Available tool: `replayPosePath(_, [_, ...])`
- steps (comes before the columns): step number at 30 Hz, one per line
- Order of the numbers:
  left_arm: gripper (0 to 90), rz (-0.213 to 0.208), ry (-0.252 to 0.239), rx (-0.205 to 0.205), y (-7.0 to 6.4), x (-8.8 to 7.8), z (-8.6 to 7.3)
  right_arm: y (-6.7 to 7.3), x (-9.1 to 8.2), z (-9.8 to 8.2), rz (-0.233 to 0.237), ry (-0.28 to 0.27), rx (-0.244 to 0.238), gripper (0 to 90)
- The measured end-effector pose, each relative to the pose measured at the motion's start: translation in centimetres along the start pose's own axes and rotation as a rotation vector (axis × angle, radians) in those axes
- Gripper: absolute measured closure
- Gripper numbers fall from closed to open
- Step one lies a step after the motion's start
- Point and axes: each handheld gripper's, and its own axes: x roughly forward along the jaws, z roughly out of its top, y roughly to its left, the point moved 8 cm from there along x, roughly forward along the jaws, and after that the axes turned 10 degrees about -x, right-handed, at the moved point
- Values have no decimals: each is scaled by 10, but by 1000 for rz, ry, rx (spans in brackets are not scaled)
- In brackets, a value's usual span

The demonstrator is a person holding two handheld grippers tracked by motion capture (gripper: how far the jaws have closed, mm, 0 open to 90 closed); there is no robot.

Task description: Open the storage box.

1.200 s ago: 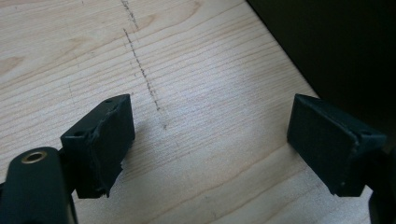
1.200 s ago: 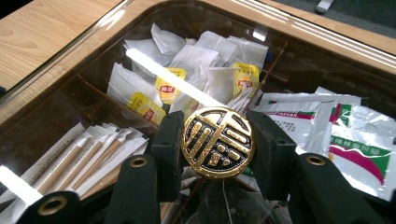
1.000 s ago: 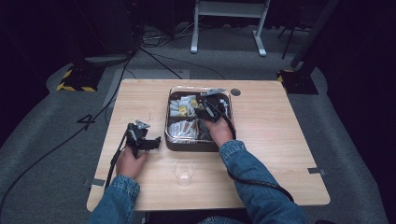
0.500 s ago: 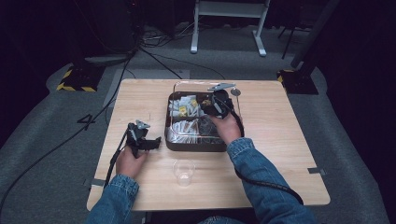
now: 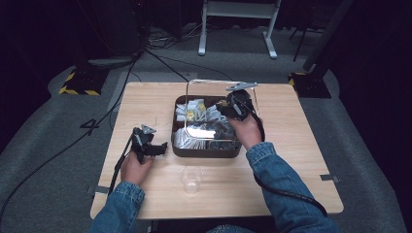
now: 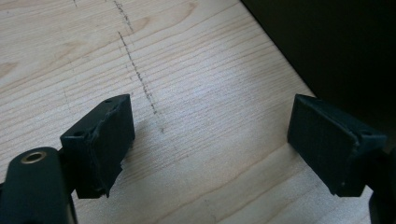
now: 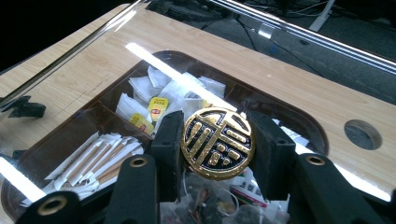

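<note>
box (image 5: 206, 150) mid-table; cup (image 5: 190, 178) before it — left claw (image 5: 163, 147) left of box

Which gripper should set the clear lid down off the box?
Right. The right gripper is clamped on the lid's gold knob, holding the clear lid over the box. The left gripper rests open on the table.

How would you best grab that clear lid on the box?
By its round black-and-gold knob, coming from above with a pad on either side. The clear lid is flat, wide and glassy, so the knob is its one raised part; the right gripper clamps it just so.
</note>
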Motion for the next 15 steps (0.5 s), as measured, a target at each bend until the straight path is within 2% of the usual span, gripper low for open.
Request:
replayPosePath(6, [153, 1, -1, 2, 0, 0, 0, -10, -12, -3, -3, -10, 12, 581])
replayPosePath(15, [153, 1, -1, 2, 0, 0, 0, -34, -34, -10, -39, -22, 19, 581])
